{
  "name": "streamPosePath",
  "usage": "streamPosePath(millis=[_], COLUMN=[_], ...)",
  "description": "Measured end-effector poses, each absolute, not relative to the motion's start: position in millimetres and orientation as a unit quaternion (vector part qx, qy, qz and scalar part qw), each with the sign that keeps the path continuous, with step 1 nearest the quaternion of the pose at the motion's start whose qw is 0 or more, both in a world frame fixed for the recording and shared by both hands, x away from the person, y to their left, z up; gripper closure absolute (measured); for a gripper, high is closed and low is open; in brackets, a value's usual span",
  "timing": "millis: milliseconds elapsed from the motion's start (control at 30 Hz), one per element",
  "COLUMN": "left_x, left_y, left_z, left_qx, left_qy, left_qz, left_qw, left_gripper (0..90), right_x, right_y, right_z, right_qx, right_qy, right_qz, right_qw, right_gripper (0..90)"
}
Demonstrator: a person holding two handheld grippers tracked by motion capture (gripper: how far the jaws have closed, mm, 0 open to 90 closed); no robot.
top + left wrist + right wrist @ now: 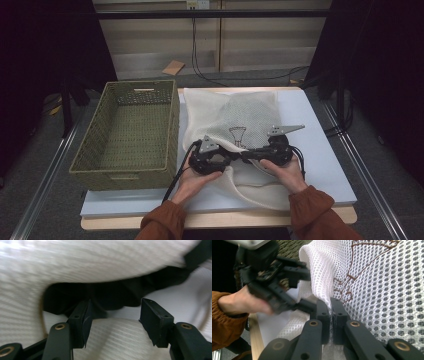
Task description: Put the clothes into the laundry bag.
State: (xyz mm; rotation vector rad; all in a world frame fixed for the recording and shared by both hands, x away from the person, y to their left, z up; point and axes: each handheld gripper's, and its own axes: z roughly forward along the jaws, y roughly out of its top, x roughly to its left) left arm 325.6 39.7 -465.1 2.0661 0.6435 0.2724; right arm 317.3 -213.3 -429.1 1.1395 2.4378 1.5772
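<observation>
Clearly the white mesh laundry bag (235, 125) lies just beside the green woven plastic basket (127, 132). The right gripper (331, 308) pinches the bag's edge; the left gripper (113, 320), parted with fabric loose between its jaws, should bite the dark opening's rim before spreading it.

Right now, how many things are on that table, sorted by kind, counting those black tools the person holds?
Green woven basket: 1
White mesh bag: 1
Black handheld grippers: 2, the left gripper and the right gripper
Total: 4
</observation>
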Motion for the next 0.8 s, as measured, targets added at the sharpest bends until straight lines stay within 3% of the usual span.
streamPosePath(millis=[200, 367, 533, 567, 700, 800], left_x=[309, 295, 293, 294, 294, 292], left_y=[39, 48, 57, 58, 58, 64], left_z=[-460, -464, -480, -483, -482, -478], left_qx=[0.855, 0.876, 0.877, 0.878, 0.876, 0.879], left_qy=[0.231, 0.202, 0.215, 0.215, 0.222, 0.212], left_qz=[0.094, 0.103, 0.113, 0.114, 0.115, 0.104], left_qw=[0.455, 0.426, 0.414, 0.412, 0.413, 0.415], left_gripper=[36.7, 39.6, 57.0, 57.0, 77.0, 81.5], right_x=[317, 316, 317, 317, 318, 318], right_y=[-214, -214, -213, -213, -213, -214], right_z=[-428, -428, -431, -431, -432, -432], right_qx=[0.366, 0.364, 0.366, 0.366, 0.367, 0.368], right_qy=[0.781, 0.783, 0.784, 0.784, 0.785, 0.784], right_qz=[0.506, 0.504, 0.501, 0.501, 0.499, 0.499], right_qw=[0.016, 0.018, 0.017, 0.017, 0.016, 0.014], right_gripper=[87.3, 87.2, 87.2, 87.2, 87.1, 87.1])
